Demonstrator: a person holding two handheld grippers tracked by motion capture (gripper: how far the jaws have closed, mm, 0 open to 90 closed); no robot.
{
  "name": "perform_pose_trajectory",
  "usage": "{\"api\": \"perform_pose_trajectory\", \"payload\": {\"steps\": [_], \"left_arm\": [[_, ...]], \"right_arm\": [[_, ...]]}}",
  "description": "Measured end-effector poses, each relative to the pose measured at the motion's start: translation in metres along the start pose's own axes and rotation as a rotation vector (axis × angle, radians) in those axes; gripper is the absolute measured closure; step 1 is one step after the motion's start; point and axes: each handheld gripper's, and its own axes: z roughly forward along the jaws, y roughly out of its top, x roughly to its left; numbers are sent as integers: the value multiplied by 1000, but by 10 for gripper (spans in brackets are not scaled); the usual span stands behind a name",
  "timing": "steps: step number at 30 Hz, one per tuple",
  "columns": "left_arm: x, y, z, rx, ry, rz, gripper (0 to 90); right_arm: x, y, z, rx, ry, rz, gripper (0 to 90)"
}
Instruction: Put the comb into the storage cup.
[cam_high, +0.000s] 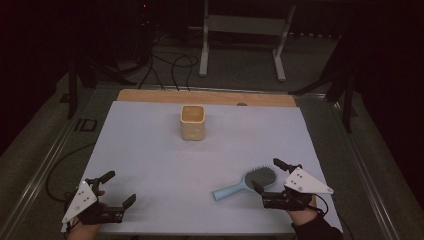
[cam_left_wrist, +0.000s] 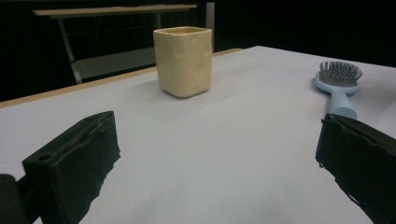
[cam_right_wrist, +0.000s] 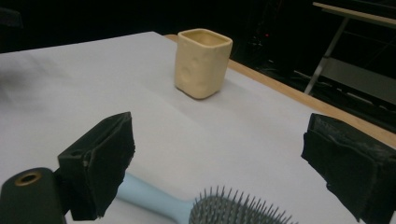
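Holding your right gripper (cam_high: 269, 174) wide open, you have the hairbrush (cam_high: 247, 182) lying bristles-up between its jaws, untouched; its head sits low in the gap and its blue handle runs off behind the left jaw. Your left gripper (cam_high: 120, 186) is also spread wide and grips nothing, with the brush well off to its right. Beyond both stands the cup (cam_high: 192, 121).

We see a cream cup (cam_left_wrist: 183, 61) of dimpled, faintly glossy ceramic, a hairbrush (cam_high: 245, 183) of smooth pale-blue plastic with grey bristles, a matt white sheet (cam_high: 165, 165) over a wooden table (cam_high: 150, 95), and rough black jaw pads.
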Motion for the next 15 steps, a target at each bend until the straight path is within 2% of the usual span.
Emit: {"api": "perform_pose_trajectory", "payload": {"steps": [5,10,13,15], "left_arm": [[0,0,-1,-4,1,-1,0],[0,0,0,-3,-1,-2,0],[0,0,-1,-4,-1,-3,0],[0,0,-1,-5,-1,-3,0]], "right_arm": [[2,10,5,-8,17,0,89],[10,23,17,2,53,-33,89],[15,31,29,10,95,-54,90],[17,33,32,8,103,-50,90]]}}
